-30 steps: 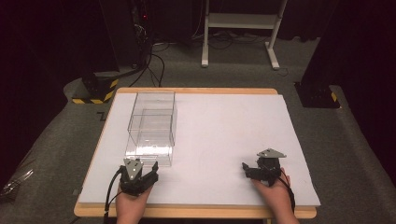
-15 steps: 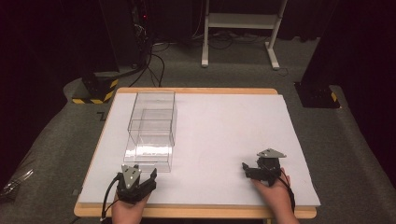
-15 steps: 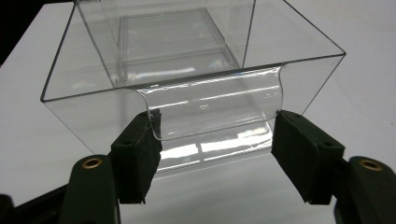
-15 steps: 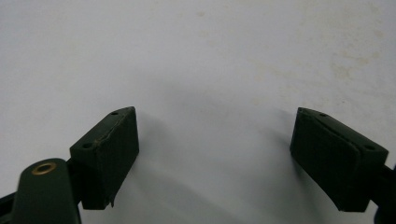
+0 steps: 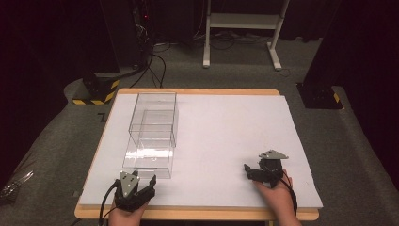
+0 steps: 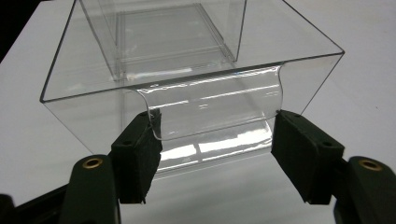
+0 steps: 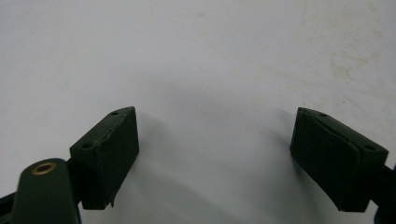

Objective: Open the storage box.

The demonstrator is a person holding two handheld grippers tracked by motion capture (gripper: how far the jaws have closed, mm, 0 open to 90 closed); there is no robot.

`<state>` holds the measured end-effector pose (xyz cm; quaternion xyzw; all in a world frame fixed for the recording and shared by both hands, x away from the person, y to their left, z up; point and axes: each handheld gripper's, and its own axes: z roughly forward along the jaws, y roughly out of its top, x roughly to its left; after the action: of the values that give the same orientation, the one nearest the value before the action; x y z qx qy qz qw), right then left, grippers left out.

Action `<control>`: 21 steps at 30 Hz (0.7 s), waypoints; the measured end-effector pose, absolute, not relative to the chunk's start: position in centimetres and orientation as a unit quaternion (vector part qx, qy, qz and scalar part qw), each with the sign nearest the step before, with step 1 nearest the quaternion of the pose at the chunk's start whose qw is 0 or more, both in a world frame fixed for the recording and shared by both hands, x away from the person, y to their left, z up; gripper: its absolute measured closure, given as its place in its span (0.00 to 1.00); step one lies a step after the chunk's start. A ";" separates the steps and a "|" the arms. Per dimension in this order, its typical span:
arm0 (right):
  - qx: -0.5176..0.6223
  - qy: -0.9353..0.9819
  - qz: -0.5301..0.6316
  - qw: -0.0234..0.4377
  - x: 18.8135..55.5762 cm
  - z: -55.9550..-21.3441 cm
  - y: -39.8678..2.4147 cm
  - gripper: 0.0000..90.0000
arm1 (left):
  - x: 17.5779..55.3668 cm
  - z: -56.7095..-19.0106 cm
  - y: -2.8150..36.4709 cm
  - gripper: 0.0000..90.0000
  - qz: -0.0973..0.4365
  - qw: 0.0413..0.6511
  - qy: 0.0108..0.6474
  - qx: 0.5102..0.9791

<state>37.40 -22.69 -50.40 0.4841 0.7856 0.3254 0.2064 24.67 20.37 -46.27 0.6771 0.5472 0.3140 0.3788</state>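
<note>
1. Clear plastic drawer (image 5: 149, 157) lies on the near left part of the white table top (image 5: 226, 136), pulled partly out of a clear plastic case (image 5: 154, 117) that stands just behind it, on the far side.
2. In the left gripper view the drawer (image 6: 187, 70) has a curved handle (image 6: 212, 107) on its near wall, and the case (image 6: 163, 28) is seen behind it.
3. The left gripper (image 5: 141, 181) is at the near left edge of the table, just in front of the drawer. Its 2 jaws are apart, 1 on each side of the handle. The left pad seems to touch the handle edge (I cannot tell this surely), and the right pad is just beside it.
4. The right gripper (image 5: 251, 170) rests on the near right part of the table, well apart from the drawer. In the right gripper view its (image 7: 212, 149) jaws stand wide apart with only the white surface between them.
5. Each gripper is held by 1 hand of the person, coming from the near edge.
</note>
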 end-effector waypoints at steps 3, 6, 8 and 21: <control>0.484 0.786 0.325 0.206 37.4 -50.4 -22.7 0.17 | 24.4 -46.3 20.4 0.38 0.313 0.378 0.546 0.679; 0.484 0.786 0.325 0.207 37.4 -50.4 -22.7 0.17 | 24.1 -46.3 20.4 0.38 0.315 0.380 0.545 0.677; 0.484 0.786 0.326 0.207 37.4 -50.4 -22.7 0.17 | 24.0 -46.3 20.4 0.38 0.316 0.381 0.545 0.677; 0.484 0.785 0.326 0.206 37.4 -50.4 -22.7 0.17 | 23.6 -46.0 20.7 0.36 0.312 0.401 0.548 0.664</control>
<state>37.41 -22.70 -50.40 0.4841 0.7854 0.3258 0.2064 23.63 20.68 -45.99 0.6640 0.5480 0.3125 0.4014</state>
